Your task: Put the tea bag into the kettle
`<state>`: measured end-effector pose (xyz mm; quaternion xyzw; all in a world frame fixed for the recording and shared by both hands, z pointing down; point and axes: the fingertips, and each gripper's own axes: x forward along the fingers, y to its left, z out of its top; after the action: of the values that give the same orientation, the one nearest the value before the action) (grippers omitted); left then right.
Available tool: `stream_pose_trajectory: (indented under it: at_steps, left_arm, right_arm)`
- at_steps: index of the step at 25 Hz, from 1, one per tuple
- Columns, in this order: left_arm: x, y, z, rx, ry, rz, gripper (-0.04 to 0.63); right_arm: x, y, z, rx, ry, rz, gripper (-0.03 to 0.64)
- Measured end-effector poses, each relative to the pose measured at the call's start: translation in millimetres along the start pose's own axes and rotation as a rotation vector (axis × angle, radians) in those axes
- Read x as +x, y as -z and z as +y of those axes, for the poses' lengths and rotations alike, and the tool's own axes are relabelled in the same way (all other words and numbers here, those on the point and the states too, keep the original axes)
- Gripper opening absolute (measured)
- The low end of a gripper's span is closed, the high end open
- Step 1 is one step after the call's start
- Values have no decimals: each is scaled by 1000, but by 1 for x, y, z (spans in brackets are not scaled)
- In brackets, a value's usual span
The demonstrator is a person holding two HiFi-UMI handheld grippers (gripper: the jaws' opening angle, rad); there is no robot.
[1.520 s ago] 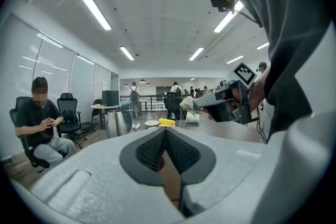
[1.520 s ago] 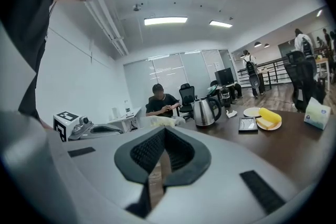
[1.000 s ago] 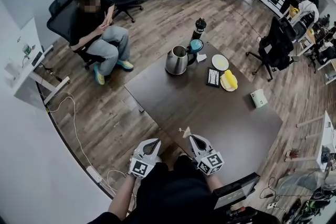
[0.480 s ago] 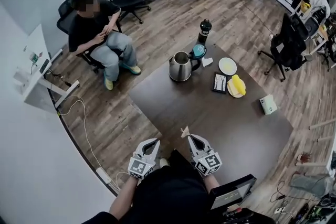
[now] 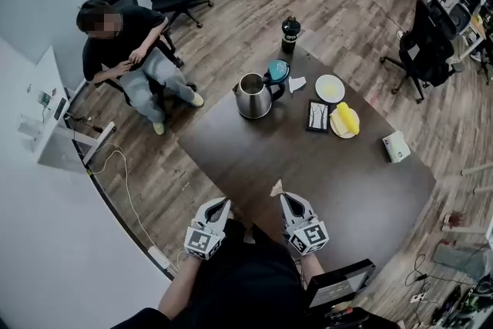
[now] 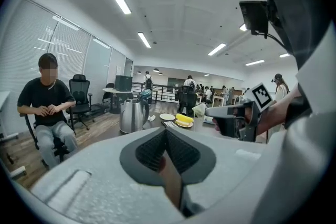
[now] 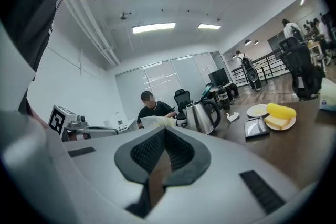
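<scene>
The steel kettle (image 5: 253, 94) stands at the far left corner of the dark table (image 5: 323, 173), its teal lid (image 5: 277, 72) tipped open; it also shows as the kettle (image 6: 131, 115) and the kettle (image 7: 198, 117) in the two gripper views. My right gripper (image 5: 283, 197) hovers over the table's near edge, shut on a pale tea bag (image 5: 276, 186), which pokes out past the jaws as the tea bag (image 7: 156, 122). My left gripper (image 5: 223, 204) is beside it, off the table's left edge, shut and holding nothing. Both are far from the kettle.
A black bottle (image 5: 290, 33) stands behind the kettle. To its right lie a white plate (image 5: 330, 88), a black card (image 5: 316, 116), a yellow item on a plate (image 5: 347, 118) and a white box (image 5: 396, 146). A person (image 5: 127, 50) sits on a chair at the far left.
The head view has shifted, so the table sits a little differently in the frame. Both grippers keep their places and stay shut, the tea bag still in the right one.
</scene>
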<state>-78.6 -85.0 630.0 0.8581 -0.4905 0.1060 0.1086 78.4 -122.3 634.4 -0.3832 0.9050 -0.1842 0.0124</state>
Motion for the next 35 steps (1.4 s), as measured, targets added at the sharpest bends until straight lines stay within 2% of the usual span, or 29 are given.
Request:
stream_pose_trajectory:
  at_steps: [7, 13, 16, 25, 35]
  left_arm:
    - [43, -11, 11, 17, 126, -9, 2]
    - [56, -34, 37, 90, 306, -29, 2]
    - [60, -41, 59, 98, 355, -38, 2]
    - [64, -49, 118, 92, 375, -79, 2]
    - [62, -49, 170, 123, 332, -115, 2]
  right_arm:
    - [14, -4, -18, -1, 98, 2, 5]
    - [47, -10, -7, 36, 187, -9, 6]
    - [66, -12, 2, 26, 212, -5, 6]
    - [112, -15, 13, 24, 264, -14, 6]
    - [155, -8, 11, 13, 277, -8, 6]
